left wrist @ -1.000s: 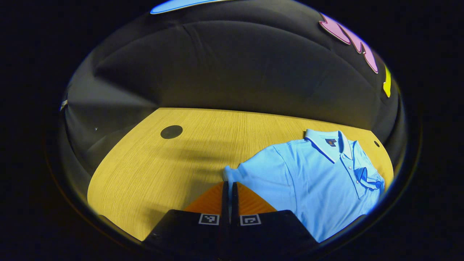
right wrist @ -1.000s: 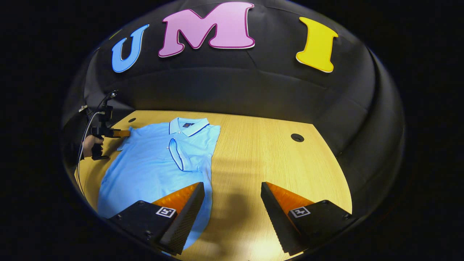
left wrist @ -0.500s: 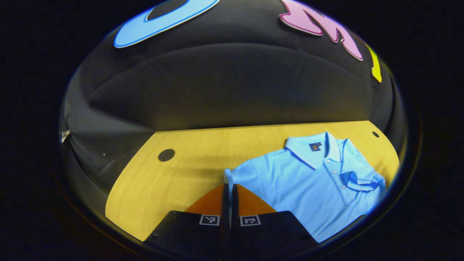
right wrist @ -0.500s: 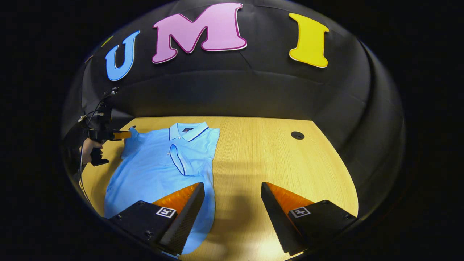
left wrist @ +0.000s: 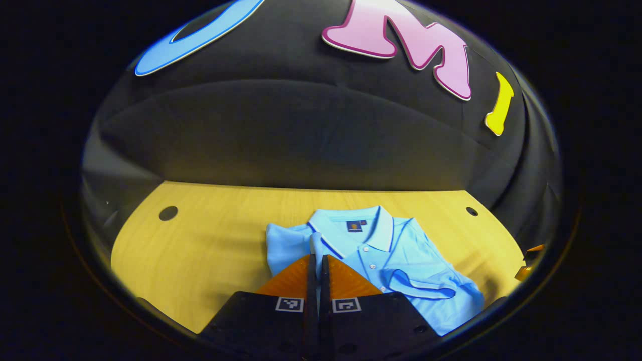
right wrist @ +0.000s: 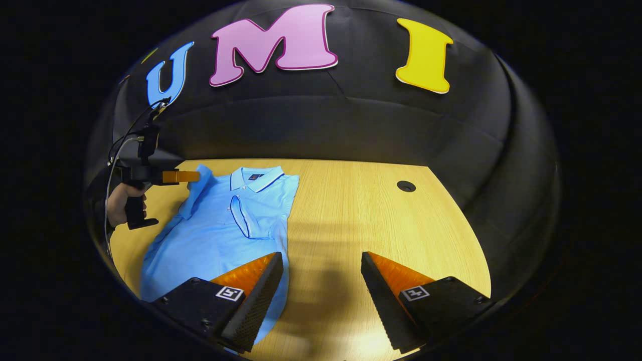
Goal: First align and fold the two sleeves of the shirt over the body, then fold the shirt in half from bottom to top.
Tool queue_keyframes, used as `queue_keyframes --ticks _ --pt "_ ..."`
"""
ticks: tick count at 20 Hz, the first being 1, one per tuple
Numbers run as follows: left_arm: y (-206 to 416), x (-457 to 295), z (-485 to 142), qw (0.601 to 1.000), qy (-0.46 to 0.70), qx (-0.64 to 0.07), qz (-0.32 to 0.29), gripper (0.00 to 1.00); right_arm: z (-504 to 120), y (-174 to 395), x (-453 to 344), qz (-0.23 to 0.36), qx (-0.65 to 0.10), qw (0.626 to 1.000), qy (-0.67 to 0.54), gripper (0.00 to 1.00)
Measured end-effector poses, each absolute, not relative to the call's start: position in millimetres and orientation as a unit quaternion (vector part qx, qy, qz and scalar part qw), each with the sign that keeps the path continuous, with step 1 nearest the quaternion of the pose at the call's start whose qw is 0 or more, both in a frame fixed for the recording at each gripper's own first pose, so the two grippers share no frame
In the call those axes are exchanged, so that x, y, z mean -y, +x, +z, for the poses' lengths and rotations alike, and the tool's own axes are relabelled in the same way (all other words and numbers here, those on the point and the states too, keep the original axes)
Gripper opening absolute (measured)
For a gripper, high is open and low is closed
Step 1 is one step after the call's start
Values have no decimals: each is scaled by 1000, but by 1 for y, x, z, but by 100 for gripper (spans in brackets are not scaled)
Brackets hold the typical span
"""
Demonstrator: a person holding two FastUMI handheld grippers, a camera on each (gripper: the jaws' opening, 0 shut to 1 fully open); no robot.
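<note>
Since a second ago the left gripper (left wrist: 316,260) has swung inward over the shirt (left wrist: 401,250), carrying the left sleeve (right wrist: 193,193) up off the desk (right wrist: 376,220); the right gripper has barely shifted.

Near: in the left gripper view we see its fingers pressed together with a thin edge of the sleeve cuff pinched between them. In the right gripper view, the right gripper (right wrist: 321,281) hangs with fingers spread wide, holding nothing, above the shirt's lower right edge and bare desk.

Mid: the shirt lies face up on the desk, its collar (right wrist: 256,178) toward the wall. The other sleeve (right wrist: 243,220) is already laid across the chest.

Far left: a hand (right wrist: 120,205) grips the left gripper's handle.

We judge the second sleeve fold to be in hand. Next move calls for laying this sleeve flat over the body, matched to the first, then letting go. The bottom-to-top fold is not yet begun.

Containers: we note none on the desk.
</note>
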State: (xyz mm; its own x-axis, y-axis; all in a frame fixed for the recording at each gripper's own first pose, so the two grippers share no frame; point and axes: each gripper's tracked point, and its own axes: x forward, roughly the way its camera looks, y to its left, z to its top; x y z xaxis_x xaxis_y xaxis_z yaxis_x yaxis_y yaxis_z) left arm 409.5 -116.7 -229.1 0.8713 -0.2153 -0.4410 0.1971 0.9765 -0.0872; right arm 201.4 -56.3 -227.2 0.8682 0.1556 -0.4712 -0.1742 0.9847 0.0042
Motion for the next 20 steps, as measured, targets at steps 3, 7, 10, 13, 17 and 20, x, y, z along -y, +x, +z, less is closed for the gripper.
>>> queue_keyframes --ticks 3,7,10,13,17,20 --pt "404 139 -235 964 -28 -235 -120 8 -230 196 54 90 -243 966 -15 98" --pt "389 169 -234 958 -55 -236 -154 18 -232 187 51 95 -243 965 -18 98" --pt "368 189 -235 950 -66 -242 -187 50 -236 174 44 98 -247 964 -9 98" --pt "342 193 -235 950 -56 -236 -197 74 -240 157 39 96 -250 964 -8 98" --pt "296 174 -224 958 -46 -217 -181 96 -250 127 26 102 -261 960 6 97" --pt "254 143 -213 966 -29 -207 -153 97 -257 102 12 110 -263 959 9 98"
